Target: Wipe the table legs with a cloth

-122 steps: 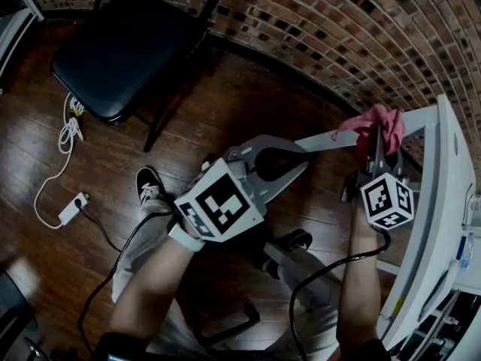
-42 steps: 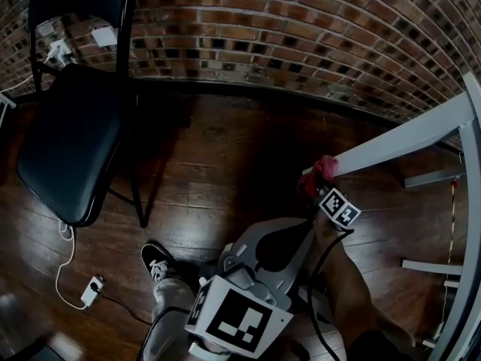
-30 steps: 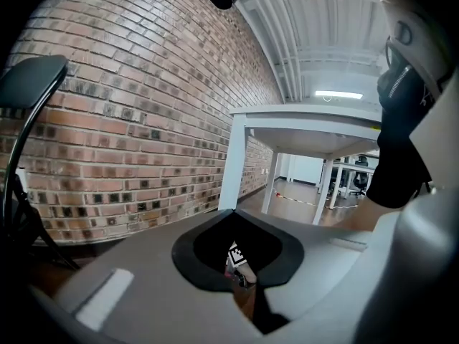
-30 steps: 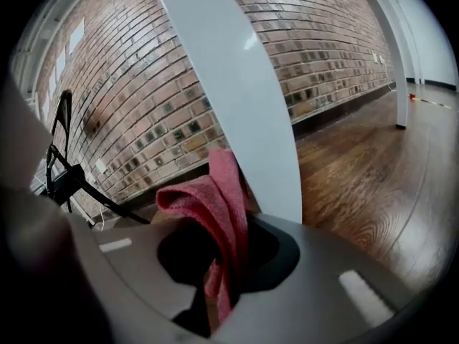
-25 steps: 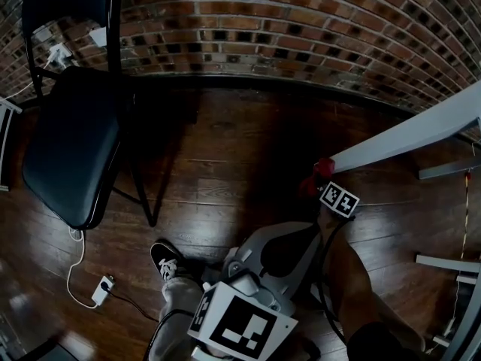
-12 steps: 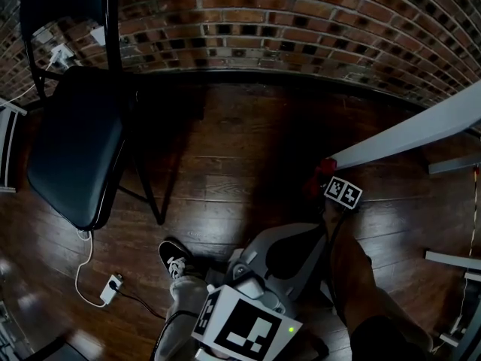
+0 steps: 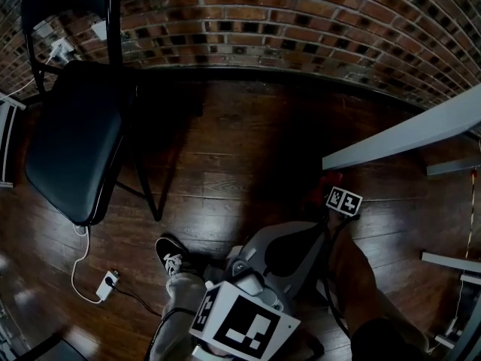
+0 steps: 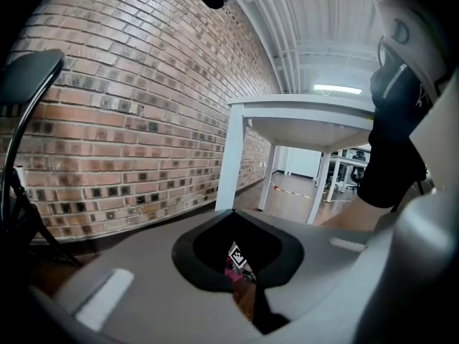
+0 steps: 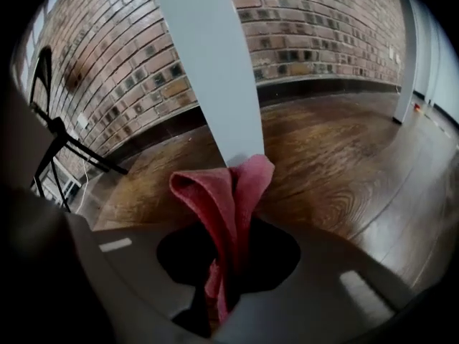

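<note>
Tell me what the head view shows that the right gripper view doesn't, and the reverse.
Only the head view: a shoe, a white plug on the floor, and the left hand-held gripper, shut with nothing in it. Only the right gripper view: the right hand-held gripper with its jaws shut on the folded red cloth, whose top sits at the foot of the table leg. Both: that leg, some cloth, the brick wall and the wood floor.
</note>
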Demonstrator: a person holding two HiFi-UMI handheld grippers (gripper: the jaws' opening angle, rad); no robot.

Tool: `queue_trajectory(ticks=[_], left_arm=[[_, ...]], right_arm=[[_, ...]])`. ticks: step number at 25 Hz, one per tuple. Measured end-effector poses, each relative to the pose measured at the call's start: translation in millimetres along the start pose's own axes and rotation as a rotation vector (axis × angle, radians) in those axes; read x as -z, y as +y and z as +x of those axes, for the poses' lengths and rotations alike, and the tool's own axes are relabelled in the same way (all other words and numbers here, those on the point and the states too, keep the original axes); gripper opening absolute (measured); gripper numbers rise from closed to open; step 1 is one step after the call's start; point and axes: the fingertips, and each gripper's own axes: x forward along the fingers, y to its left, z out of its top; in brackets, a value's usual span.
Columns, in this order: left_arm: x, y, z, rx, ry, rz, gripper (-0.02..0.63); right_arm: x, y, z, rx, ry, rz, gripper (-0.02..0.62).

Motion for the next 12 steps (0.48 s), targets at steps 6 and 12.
queue_trajectory(ticks=[6,12], left_arm=[[2.3,-0.8,1.0,0.007,0.004,0.001,0.0],[-5.3,-8.6,3.5,0.024,-0.01,0.013,0.0]], right_arm=[[-37.8,3.0,-11.1,0.031,-0.053,-0.258,0.043],[-58.8,9.0,-29.0,0.06,-0.061,-0.338,0.044]])
